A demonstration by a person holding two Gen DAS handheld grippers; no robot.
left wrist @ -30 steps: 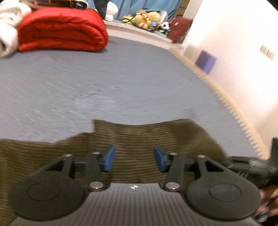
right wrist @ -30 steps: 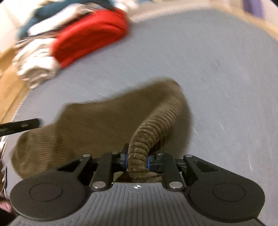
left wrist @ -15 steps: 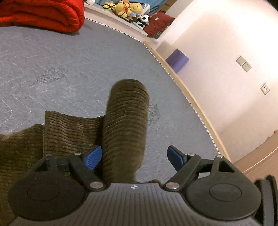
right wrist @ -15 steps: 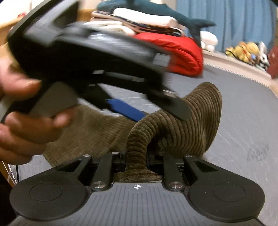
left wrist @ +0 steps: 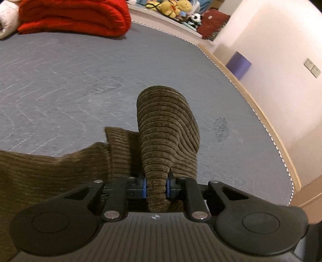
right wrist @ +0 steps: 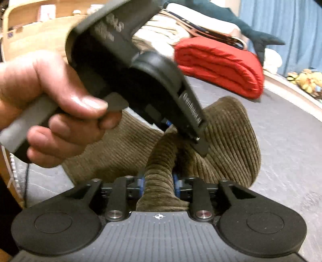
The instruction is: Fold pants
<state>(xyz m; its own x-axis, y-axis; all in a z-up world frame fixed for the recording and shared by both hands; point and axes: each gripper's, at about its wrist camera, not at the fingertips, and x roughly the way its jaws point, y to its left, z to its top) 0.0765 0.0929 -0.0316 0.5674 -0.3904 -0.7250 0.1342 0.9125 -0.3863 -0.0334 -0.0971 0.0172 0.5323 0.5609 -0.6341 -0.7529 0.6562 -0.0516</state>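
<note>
The olive-brown corduroy pants [left wrist: 167, 129] lie on a grey quilted bed [left wrist: 70, 80]; one end is lifted into a raised loop. My left gripper [left wrist: 156, 186] is shut on a bunched fold of the pants. My right gripper [right wrist: 159, 184] is shut on another bunched fold of the same pants [right wrist: 231, 137]. In the right wrist view the left gripper's black body [right wrist: 130, 76], held by a hand [right wrist: 50, 108], sits just above and left of my right fingers; both grip the cloth close together.
A folded red blanket [left wrist: 74, 17] and white bedding [left wrist: 6, 22] lie at the bed's far side. Plush toys [left wrist: 171, 8] line the far edge. The bed's wooden edge [left wrist: 261, 112] and a white wall [left wrist: 281, 50] run along the right.
My left gripper's jaws, open around the raised fold half a second ago, have closed on it. The right gripper still holds its fold, and the left gripper now sits closer over it.
</note>
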